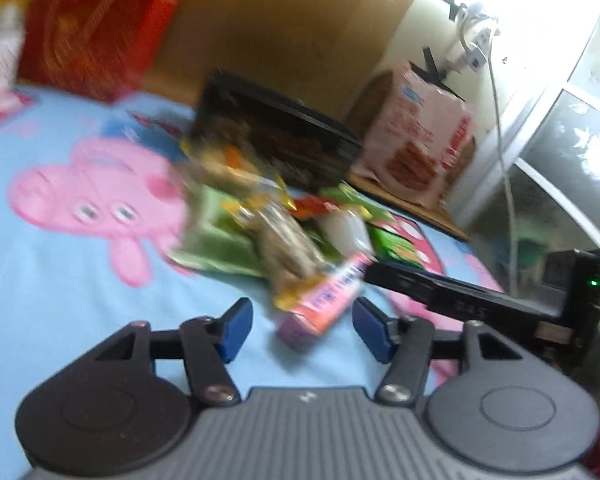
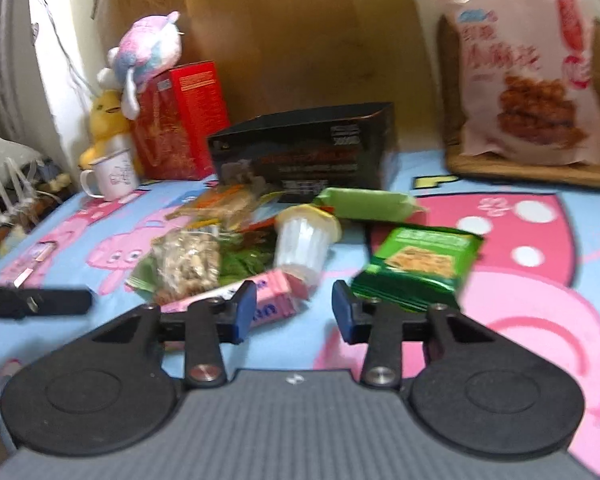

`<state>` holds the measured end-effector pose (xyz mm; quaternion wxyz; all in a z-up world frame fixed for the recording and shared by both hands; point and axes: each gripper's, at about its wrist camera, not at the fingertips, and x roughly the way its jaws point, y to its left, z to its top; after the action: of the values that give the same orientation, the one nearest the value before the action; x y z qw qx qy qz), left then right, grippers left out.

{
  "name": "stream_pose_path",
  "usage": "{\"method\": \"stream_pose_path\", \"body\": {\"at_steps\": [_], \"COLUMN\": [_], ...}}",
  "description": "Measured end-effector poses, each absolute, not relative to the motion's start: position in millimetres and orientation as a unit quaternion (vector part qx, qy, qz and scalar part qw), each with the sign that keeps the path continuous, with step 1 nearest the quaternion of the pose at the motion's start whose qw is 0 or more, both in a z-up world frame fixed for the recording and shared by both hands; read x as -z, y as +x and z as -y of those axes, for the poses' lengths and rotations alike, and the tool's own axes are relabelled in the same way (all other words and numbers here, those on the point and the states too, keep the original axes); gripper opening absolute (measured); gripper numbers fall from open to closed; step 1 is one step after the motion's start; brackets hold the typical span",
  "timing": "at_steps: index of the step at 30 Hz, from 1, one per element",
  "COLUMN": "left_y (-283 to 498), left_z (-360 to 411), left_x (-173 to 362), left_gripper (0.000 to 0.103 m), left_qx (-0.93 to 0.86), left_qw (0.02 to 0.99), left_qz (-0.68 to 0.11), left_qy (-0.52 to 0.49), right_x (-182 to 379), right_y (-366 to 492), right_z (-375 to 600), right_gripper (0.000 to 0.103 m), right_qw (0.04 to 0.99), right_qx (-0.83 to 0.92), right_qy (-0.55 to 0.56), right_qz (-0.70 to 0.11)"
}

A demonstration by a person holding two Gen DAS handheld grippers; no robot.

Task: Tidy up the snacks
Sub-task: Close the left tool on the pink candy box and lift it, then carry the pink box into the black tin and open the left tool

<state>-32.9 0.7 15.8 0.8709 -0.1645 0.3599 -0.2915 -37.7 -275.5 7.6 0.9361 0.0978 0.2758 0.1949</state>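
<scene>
A pile of snacks lies on a blue cartoon-pig cloth [image 2: 520, 320]. A pink carton [image 1: 332, 296] [image 2: 268, 304] lies at the pile's near edge. Behind it are a clear bag of nuts [image 2: 188, 264], a white jelly cup [image 2: 304, 236], a dark green cracker packet [image 2: 416, 264] and a light green packet [image 2: 364, 202]. My left gripper [image 1: 296, 332] is open and empty, its jaws either side of the carton's near end, not touching. My right gripper [image 2: 294, 312] is open and empty, just in front of the carton and cup. The left view is blurred.
A black box [image 2: 312, 152] and a red box [image 2: 180, 120] stand behind the pile. A large pink snack bag [image 2: 528, 76] leans on a wooden board at the back right. A white mug [image 2: 112, 176] and plush toys [image 2: 148, 52] stand back left. The other gripper [image 1: 480, 300] shows at the right.
</scene>
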Motion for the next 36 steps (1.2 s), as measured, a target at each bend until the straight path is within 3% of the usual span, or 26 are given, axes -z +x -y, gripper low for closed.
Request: {"method": "stream_pose_path", "body": {"at_steps": [1,5,11,14,18,20,22,24,33,36], "left_y": [-31,-34,-29,-34,-32,-32,-36,-36,42,91], "left_z": [3,-1,-47,-51,-35,-28,-21,-20,10,27], "left_x": [-13,-15,-18,-19,-10,-5,-8,-16,-94,-106], "left_gripper": [0.049,0.049,0.049,0.052,0.051,0.042,0.042,0.042,0.042,0.042], "left_qx": [0.297,0.252,0.227,0.238,0.261,0.272,0.261,0.252,0.253,0.246], "left_qw": [0.866,0.893,0.891,0.889,0.878,0.871,0.879,0.885,0.932,0.935], "left_qz": [-0.369,-0.351,-0.349,-0.348,-0.366,-0.373,-0.372,-0.364,-0.243,-0.241], "left_qy": [-0.161,-0.123,-0.180,-0.178,-0.165,-0.166,-0.148,-0.140,-0.093,-0.089], "right_x": [-7,-7,-13,-17,-5,2,5,1,-62,-79], "right_y": [-36,-59,-87,-82,-73,-69,-67,-66,-3,40], "right_z": [276,257,262,267,253,247,245,244,257,265], "right_gripper": [0.036,0.038,0.038,0.048,0.050,0.045,0.034,0.030,0.029,0.029], "right_qw": [0.931,0.925,0.909,0.918,0.907,0.901,0.902,0.902,0.940,0.949], "right_qx": [-0.211,-0.261,-0.311,-0.287,-0.295,-0.300,-0.299,-0.299,-0.258,-0.226], "right_qy": [0.107,0.056,0.067,0.055,0.011,0.008,0.010,0.013,0.038,0.057], "right_qz": [-0.279,-0.272,-0.269,-0.269,-0.300,-0.312,-0.311,-0.312,-0.221,-0.211]}}
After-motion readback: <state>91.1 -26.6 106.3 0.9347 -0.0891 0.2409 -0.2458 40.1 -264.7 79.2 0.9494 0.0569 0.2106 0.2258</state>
